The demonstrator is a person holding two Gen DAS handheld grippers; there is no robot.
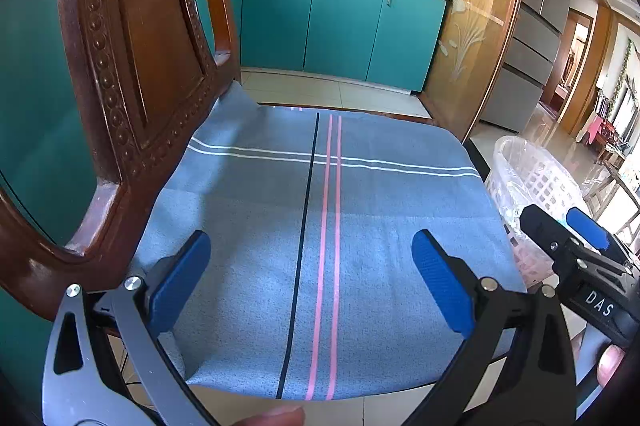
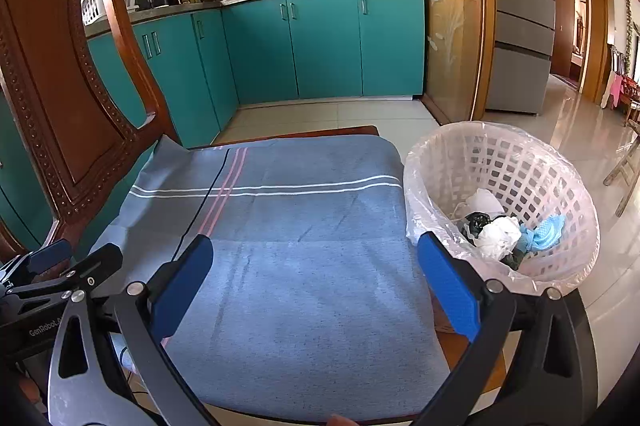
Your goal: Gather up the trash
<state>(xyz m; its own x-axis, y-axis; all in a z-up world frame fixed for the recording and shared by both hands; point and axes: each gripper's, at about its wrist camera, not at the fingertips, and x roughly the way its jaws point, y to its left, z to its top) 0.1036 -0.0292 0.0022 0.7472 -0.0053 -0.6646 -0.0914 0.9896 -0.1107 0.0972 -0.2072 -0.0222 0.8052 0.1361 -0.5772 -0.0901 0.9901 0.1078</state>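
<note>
A white lattice bin [image 2: 532, 169] lined with a clear bag stands on the floor right of the chair. Inside it lies crumpled trash [image 2: 500, 232]: white, black and light blue pieces. In the left wrist view the bin [image 1: 532, 181] shows at the right edge. My left gripper [image 1: 310, 246] hovers open over the blue striped cloth [image 1: 280, 218] on the chair seat, nothing between its fingers. My right gripper [image 2: 314, 250] is open too, above the same cloth [image 2: 300, 246], its right finger [image 2: 448, 286] close to the bin's rim. The right gripper [image 1: 560, 226] also appears beside the bin in the left wrist view.
A carved wooden chair back [image 1: 120, 85] rises at the left. Teal kitchen cabinets [image 2: 320, 41] with pots on the counter stand behind. A glass-panelled wooden door frame [image 2: 452, 17] and a grey fridge [image 2: 520, 17] are at the right, with tiled floor [image 2: 332, 113] between.
</note>
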